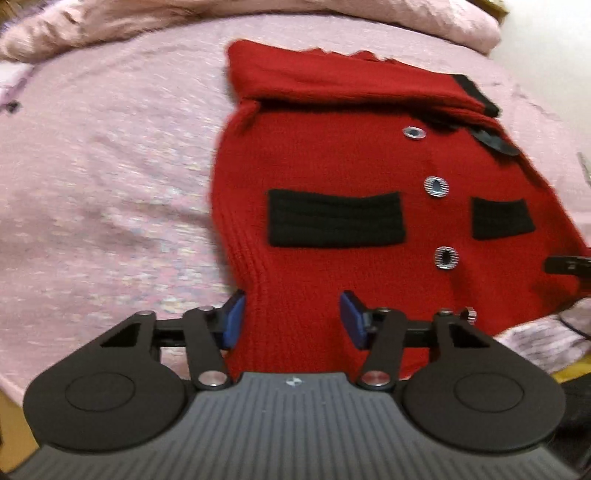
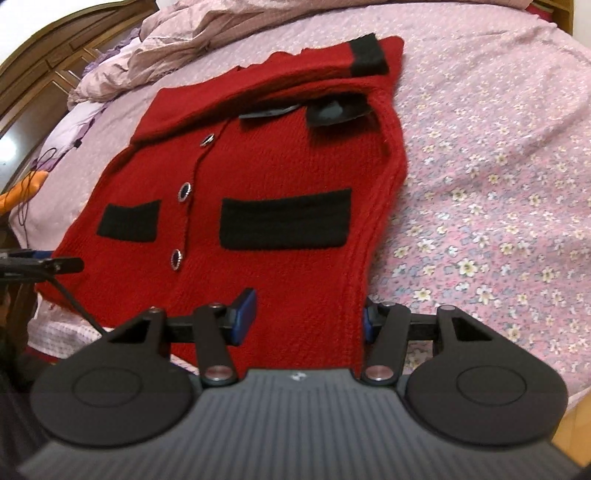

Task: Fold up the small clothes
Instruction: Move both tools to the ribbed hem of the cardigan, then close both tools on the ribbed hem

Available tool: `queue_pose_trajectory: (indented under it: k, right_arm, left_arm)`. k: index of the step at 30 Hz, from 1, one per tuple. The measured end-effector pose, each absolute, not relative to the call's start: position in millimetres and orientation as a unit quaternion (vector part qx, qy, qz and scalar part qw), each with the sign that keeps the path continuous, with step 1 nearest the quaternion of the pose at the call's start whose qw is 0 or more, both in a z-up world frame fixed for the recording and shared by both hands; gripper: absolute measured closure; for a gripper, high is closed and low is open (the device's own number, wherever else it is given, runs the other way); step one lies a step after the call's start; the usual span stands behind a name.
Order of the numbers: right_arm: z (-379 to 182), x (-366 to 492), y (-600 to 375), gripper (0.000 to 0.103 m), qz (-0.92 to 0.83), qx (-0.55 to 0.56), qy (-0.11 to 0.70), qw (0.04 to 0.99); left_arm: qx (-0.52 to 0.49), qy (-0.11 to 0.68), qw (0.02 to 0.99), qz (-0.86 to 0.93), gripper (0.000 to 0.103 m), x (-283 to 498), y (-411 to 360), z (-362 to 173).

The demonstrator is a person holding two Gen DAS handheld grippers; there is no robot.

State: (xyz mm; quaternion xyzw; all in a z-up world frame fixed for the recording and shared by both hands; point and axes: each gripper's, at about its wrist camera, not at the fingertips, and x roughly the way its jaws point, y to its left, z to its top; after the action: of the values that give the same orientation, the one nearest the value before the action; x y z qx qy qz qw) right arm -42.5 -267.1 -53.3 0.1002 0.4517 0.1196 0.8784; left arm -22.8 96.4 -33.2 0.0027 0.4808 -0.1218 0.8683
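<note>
A small red knit cardigan with black pocket patches and silver buttons lies flat on the bed, its sleeves folded across the top; it also shows in the right wrist view. My left gripper is open over the cardigan's near left hem corner, its blue pads straddling the edge. My right gripper is open over the near right hem corner. Neither holds cloth. The right gripper's tip shows at the left wrist view's right edge.
The pink floral bedspread spreads all around the cardigan. A rumpled pink quilt lies along the far side. A wooden headboard stands at the far left. An orange object and cord lie at the left bed edge.
</note>
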Motion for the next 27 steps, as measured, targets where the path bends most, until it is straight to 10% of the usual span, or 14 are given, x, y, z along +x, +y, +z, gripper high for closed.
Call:
queue_pose_trajectory:
  k: [11,16,27]
  right_arm:
    - [-61.9,-38.3,-285.3,0.092,0.113,0.146,0.458,0.869]
    - [-53.2,-44.8,-298.5,0.093,0.137,0.201,0.427,0.871]
    - [-13.0,-30.1,-312.2,0.094,0.18,0.28,0.352,0.875]
  left_arm:
    - [0.026,0.494,0.86,-0.128,0.053,-6.5,84.4,-51.5]
    - [0.017,0.494,0.862,-0.112,0.09,-3.3,96.4,-46.7]
    - [-0.111,0.419,0.885,-0.171,0.092,8.1,115.4,12.5]
